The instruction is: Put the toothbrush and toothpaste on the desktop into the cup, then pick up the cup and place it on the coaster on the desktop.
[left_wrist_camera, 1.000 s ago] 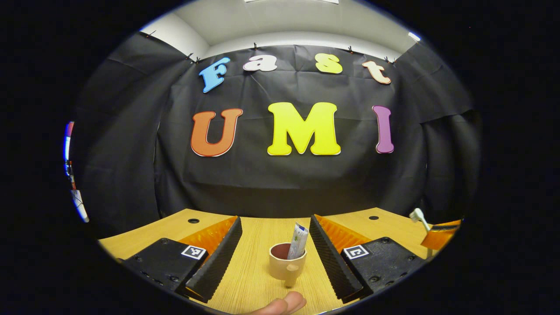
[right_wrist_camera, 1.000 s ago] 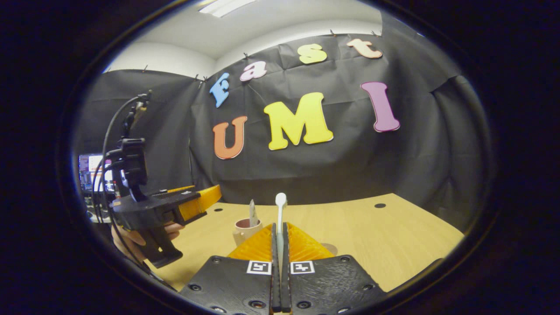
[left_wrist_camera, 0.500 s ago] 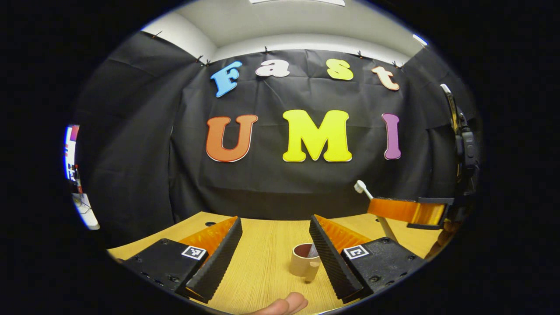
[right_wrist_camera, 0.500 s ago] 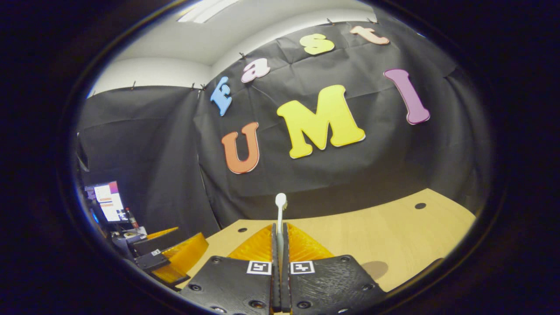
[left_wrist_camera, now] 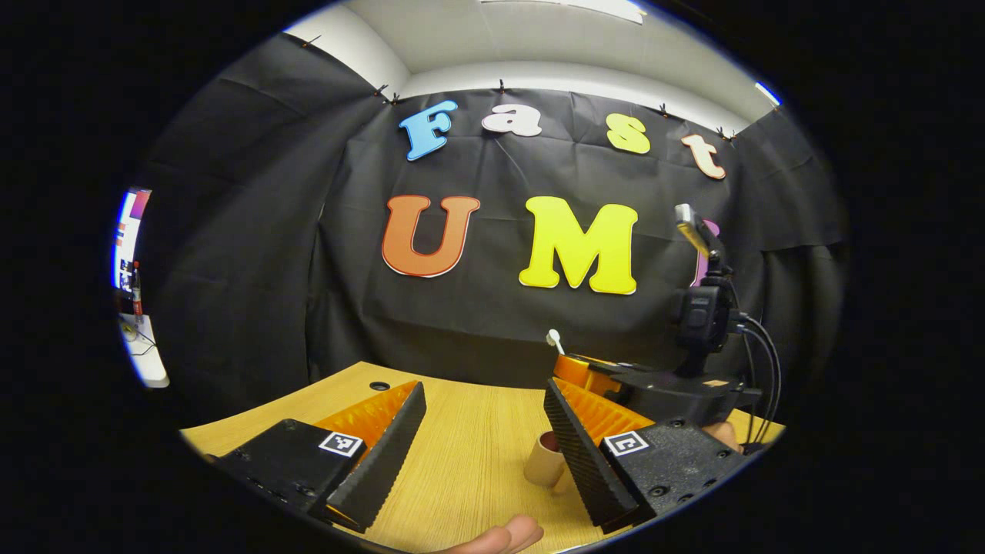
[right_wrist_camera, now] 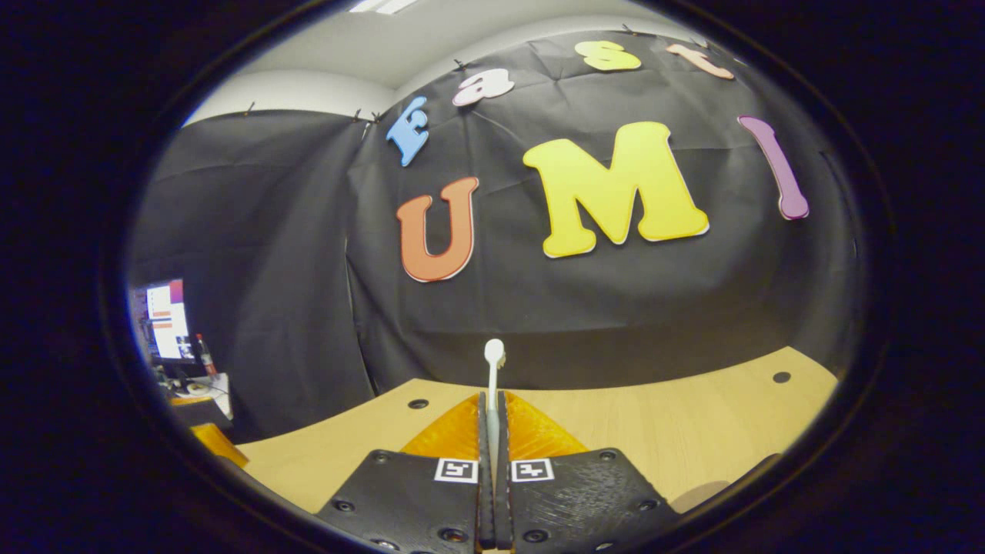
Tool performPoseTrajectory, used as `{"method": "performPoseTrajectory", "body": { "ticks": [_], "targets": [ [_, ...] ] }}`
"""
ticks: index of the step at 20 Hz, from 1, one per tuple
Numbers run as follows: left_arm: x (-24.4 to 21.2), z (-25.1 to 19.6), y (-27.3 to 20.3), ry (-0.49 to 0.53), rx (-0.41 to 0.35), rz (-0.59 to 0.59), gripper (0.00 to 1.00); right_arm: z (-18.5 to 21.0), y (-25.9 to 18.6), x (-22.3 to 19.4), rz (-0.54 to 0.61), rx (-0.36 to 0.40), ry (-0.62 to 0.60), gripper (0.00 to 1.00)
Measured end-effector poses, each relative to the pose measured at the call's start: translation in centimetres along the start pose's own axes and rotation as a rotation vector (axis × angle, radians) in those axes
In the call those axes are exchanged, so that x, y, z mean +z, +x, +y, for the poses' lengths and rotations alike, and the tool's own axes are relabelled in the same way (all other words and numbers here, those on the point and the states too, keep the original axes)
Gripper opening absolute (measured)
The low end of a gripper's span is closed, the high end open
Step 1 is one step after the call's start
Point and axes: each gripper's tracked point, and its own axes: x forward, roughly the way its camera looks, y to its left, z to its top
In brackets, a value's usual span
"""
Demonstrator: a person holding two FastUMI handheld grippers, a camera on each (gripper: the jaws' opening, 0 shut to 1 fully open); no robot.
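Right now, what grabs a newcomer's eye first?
The toothbrush, pinched upright between the right gripper's closed fingers, head poking above them. In the left gripper view, the cup sits on the wooden desktop, partly hidden behind one finger of the open left gripper.

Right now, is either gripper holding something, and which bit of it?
The right gripper holds the toothbrush by its handle, with the brush head sticking out past the fingertips. The left gripper is open and holds nothing.
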Motion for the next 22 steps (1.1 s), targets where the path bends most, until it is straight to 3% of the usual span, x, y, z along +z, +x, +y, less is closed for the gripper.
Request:
{"method": "performPoseTrajectory", "body": {
  "ticks": [3, 4, 11, 18, 19, 20, 22],
  "targets": [
    [-0.7, 0.4, 0.6, -0.011, 0.0, 0.023, 0.89, -1.2, 1.2, -1.5, 0.011, -0.042, -0.019, 0.01],
    [-0.9, 0.2, 0.7, -0.009, -0.007, 0.03, 0.98, -1.7, 1.3, -1.6, 0.006, -0.06, -0.019, 0.01],
    [-1.4, -0.7, 0.7, -0.001, -0.041, 0.046, 0.98, -2.2, 1.6, -1.9, -0.026, -0.097, -0.109, 0.04],
    [-2.0, -0.9, 0.8, -0.002, -0.046, 0.062, 0.98, -2.7, 1.2, -2.2, -0.022, -0.12, -0.104, 0.05],
    [-2.2, -0.9, 1.0, -0.002, -0.046, 0.07, 0.89, -2.9, 1.1, -2.1, -0.024, -0.119, -0.1, 0.05],
    [-2.5, -0.8, 1.0, -0.001, -0.042, 0.076, 0.98, -2.9, 0.9, -2.2, -0.024, -0.116, -0.097, 0.05],
    [-2.7, -0.8, 1.2, -0.001, -0.038, 0.087, 0.98, -3.4, 0.1, -1.8, -0.038, -0.123, -0.091, 0.12]
  ]
}}
